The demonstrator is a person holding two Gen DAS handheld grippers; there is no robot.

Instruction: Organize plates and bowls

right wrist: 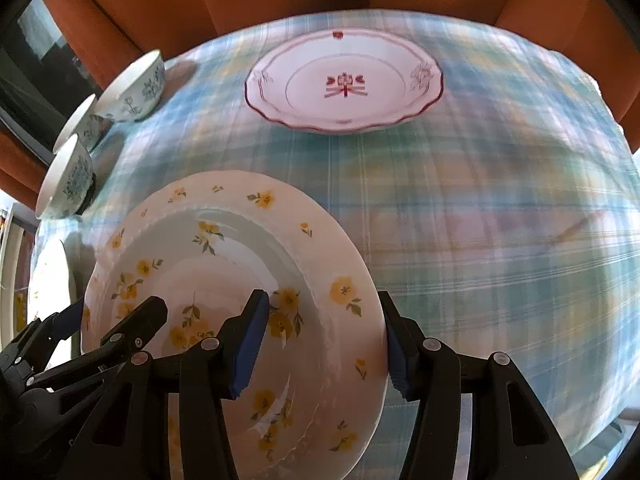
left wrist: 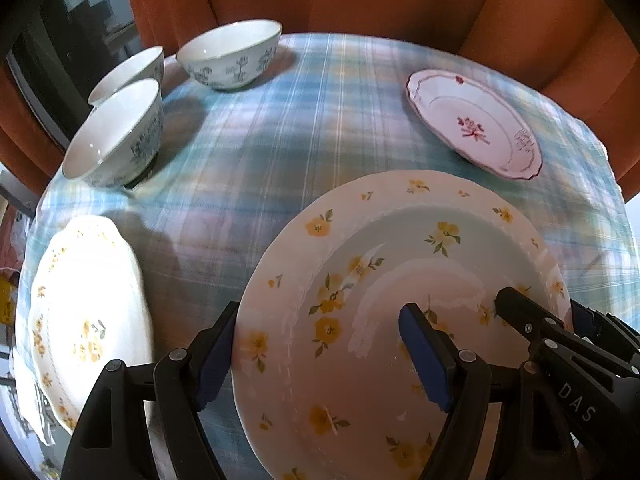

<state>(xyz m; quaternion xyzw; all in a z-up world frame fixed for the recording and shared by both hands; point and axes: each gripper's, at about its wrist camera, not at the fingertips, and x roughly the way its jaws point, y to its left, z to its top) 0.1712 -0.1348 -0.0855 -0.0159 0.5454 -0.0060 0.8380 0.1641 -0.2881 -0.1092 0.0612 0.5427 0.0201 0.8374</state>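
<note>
In the left wrist view, the yellow-flowered plate (left wrist: 400, 300) is seen lifted above the checked tablecloth (left wrist: 280, 140), and its left rim is straddled by the left gripper (left wrist: 320, 352), one blue pad outside the edge and one inside the well; whether the pads are truly pressed on the rim cannot be told, since a gap seems to be left. A second yellow-flowered plate (left wrist: 84, 312) is found on the table to the left, three bowls (left wrist: 228, 56) are grouped at the far left, and a red-patterned plate (left wrist: 472, 120) is set far right. In the right wrist view, the opposite rim is bracketed likewise by the right gripper (right wrist: 324, 344), with the jaws standing apart around the edge. The plate should be kept level and lowered squarely onto its matching mate. The near edge of the plate is cut off, and the tablecloth is blurred.
</note>
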